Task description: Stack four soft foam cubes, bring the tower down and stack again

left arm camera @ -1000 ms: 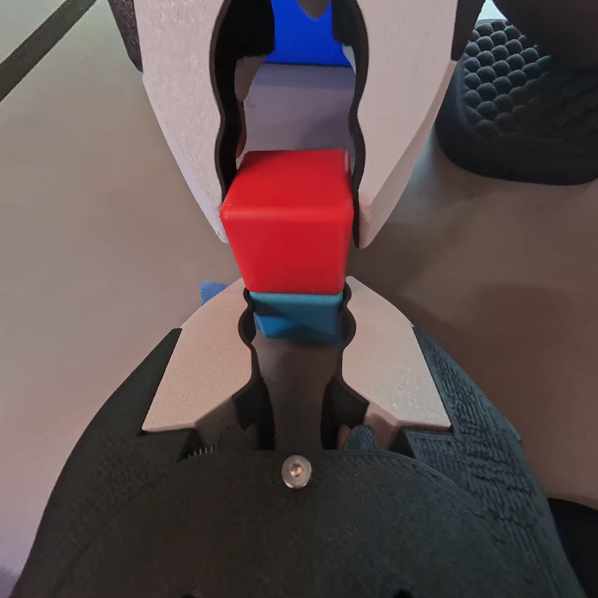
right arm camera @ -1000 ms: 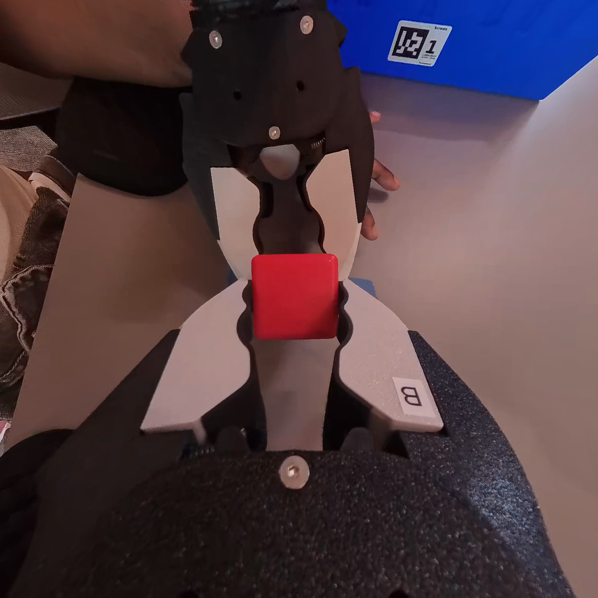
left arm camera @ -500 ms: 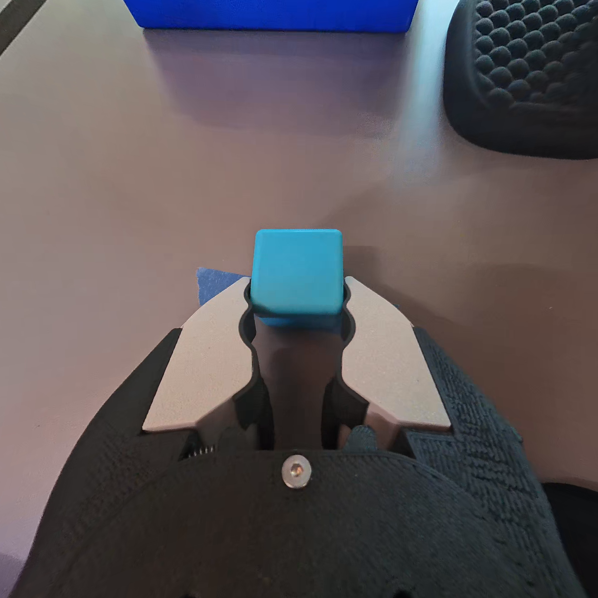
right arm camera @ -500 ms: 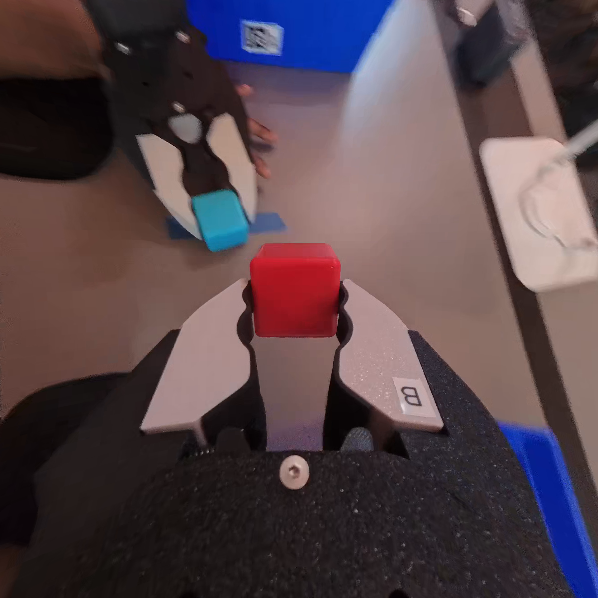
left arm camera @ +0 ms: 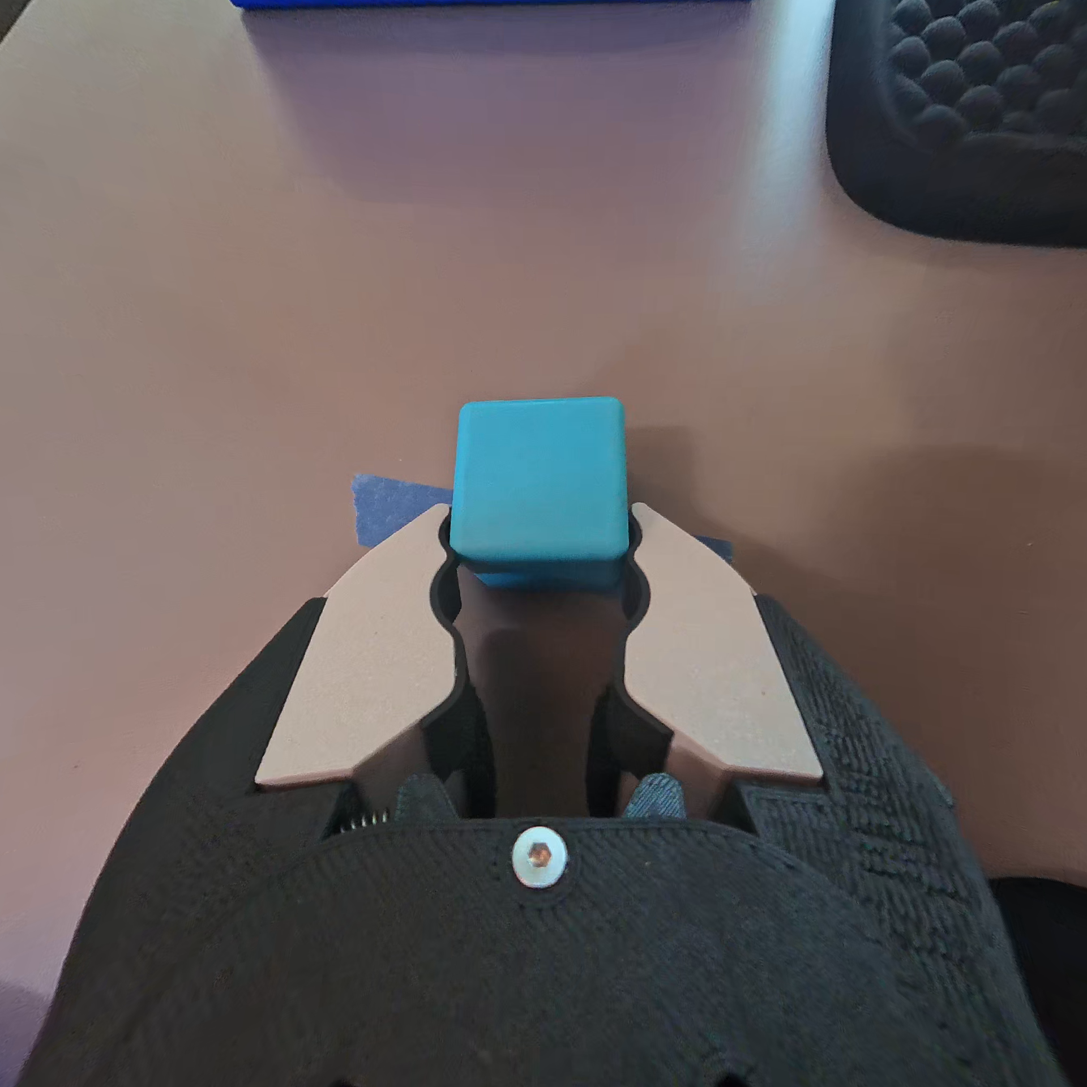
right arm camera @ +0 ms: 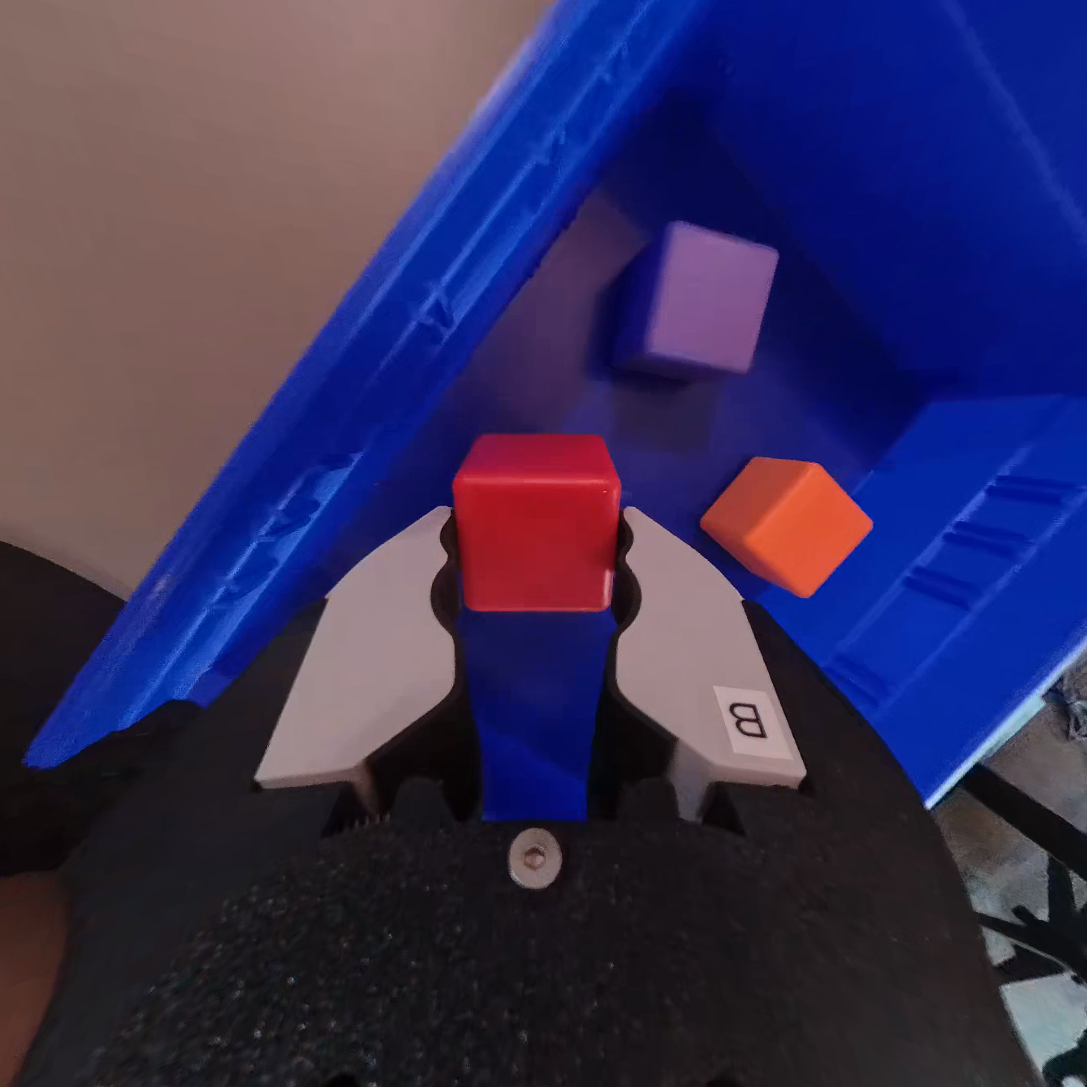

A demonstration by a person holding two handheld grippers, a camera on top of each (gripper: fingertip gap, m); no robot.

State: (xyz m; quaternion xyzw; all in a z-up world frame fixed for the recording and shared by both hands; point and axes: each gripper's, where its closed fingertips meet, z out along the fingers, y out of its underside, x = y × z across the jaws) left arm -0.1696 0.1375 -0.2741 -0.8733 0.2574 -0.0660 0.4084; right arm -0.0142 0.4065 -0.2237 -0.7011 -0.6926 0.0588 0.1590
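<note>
Each matte gripper (left arm camera: 538, 529) (right arm camera: 534, 529) pinches one smooth rounded cube, seemingly foam.

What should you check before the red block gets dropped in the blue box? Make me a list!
1. Red cube gripped by the right gripper: ok, its fingers press both sides.
2. Red cube over the blue bin: ok, the bin floor shows beneath it.
3. Landing spot free: ok, the purple cube and orange cube lie off to the side.
4. Height above the bin floor: cannot tell, the view is blurred.
5. Teal cube secure in the left gripper: ok, clamped between both fingers.
6. Teal cube resting on the table or lifted: cannot tell; blue tape lies beneath.
</note>
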